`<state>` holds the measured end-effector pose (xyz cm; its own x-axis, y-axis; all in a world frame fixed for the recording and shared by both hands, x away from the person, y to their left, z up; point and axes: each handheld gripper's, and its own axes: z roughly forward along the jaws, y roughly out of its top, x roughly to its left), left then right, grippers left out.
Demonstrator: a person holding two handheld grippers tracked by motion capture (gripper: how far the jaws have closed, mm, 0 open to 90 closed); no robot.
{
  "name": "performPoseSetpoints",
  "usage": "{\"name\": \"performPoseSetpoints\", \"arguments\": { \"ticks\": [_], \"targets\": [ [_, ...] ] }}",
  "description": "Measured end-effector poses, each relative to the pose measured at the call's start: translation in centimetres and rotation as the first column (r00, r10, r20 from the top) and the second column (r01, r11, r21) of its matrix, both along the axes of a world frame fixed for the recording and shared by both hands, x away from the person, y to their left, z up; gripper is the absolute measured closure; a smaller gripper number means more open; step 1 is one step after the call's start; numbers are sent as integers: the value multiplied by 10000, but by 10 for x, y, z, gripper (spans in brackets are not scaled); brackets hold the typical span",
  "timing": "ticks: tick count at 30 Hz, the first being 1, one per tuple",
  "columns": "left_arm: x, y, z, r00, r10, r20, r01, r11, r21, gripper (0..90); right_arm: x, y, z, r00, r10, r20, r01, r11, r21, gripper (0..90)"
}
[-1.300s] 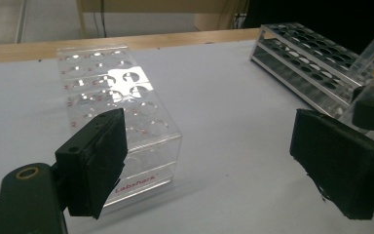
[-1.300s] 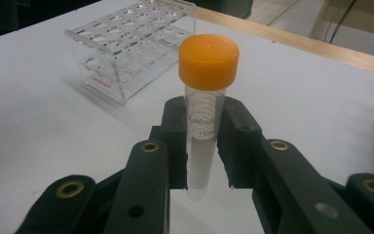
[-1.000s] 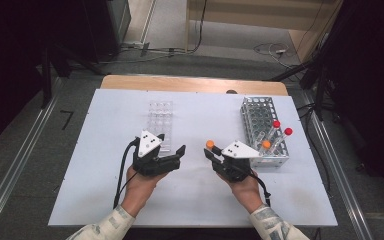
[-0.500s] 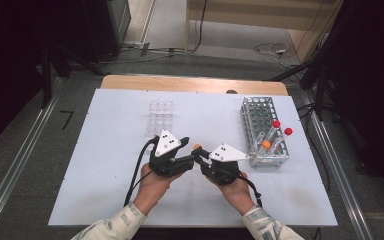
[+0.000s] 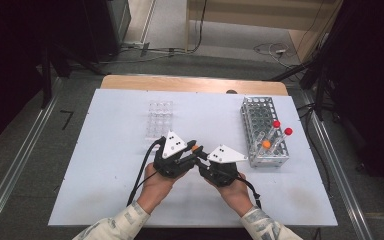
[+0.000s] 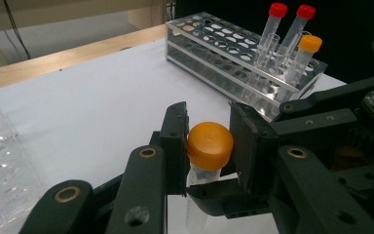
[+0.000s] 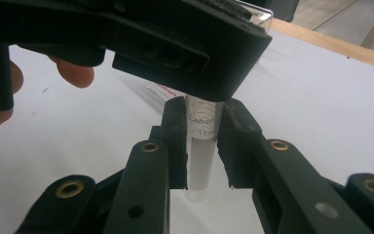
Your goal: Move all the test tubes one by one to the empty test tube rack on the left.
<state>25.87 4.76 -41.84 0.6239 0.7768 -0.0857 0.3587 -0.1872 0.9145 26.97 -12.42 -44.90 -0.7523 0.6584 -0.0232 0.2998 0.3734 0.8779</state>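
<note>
— So, why do we have both grippers on one tube?

— Because a screw cap needs two holds. Our right gripper [image 7: 202, 146] is clamped on the clear body of the tube [image 7: 200, 156], keeping it upright and steady just above the white table [image 5: 105, 150]. Our left gripper [image 6: 209, 146] has just been closing, and its jaws now sit on either side of the orange cap [image 6: 209, 145], touching it.

— Then the cap is what we turn?

— We judge so. With the body pinned by the right, the left can twist the cap without the tube spinning along.

— And why do we work here, in front of us, rather than at the metal rack [image 5: 265, 132]?

— In the middle of the table the two grippers can meet nose to nose, as the high view shows. The rack stands off to the right with three capped tubes in it, two red [image 6: 277, 9] and one orange [image 6: 310, 44]; reaching in there would crowd them.

— And the clear plastic rack [image 5: 160, 117]?

— It stands beyond our hands, untouched.

— What could go wrong?

— If the left grip sits too shallow on the cap, it may slip.
</note>
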Motion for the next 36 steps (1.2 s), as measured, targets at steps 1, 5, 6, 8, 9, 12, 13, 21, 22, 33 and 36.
{"name": "performPoseSetpoints", "arguments": {
  "ticks": [1,5,6,8,9,12,13,21,22,33,36],
  "targets": [
    [0,0,0,10000,-18,-11,18,10000,66,682,0,0,0,10000,-22,-28,22,10000,12,716],
    [1,-2,-1,10000,-48,-23,48,10000,36,684,0,-1,0,10000,-39,-40,39,10000,75,716],
    [1,-2,-1,10000,-48,-23,48,10000,36,683,0,-1,0,10000,-39,-40,39,10000,75,716],
    [1,-3,-1,10000,-72,-9,72,10000,28,683,1,-2,1,10000,-48,1,48,9999,110,717],
    [1,-3,-2,10000,-65,5,65,10000,38,683,1,-3,1,10000,-42,-7,42,9999,124,717],
    [0,-4,-2,10000,-69,28,69,9999,140,689,1,-3,2,10000,-57,-44,58,9998,166,717],
    [0,-4,-2,10000,-75,37,74,9999,137,689,1,-3,2,10000,-57,-44,58,9998,166,717],
    [4,-3,0,9999,-90,-92,90,10000,-4,701,0,-5,3,10000,33,76,-35,9998,197,603],
    [4,-2,1,9999,-78,-111,78,10000,6,701,1,-6,5,10000,15,4,-15,9999,136,467],
    [16,5,6,9994,249,-247,-254,9995,-185,701,1,-25,9,9991,-189,-375,192,9998,79,354],
    [22,12,13,9988,446,-190,-450,9988,-212,701,-2,-33,11,9989,-234,-395,239,9996,135,348]
  ]
}}
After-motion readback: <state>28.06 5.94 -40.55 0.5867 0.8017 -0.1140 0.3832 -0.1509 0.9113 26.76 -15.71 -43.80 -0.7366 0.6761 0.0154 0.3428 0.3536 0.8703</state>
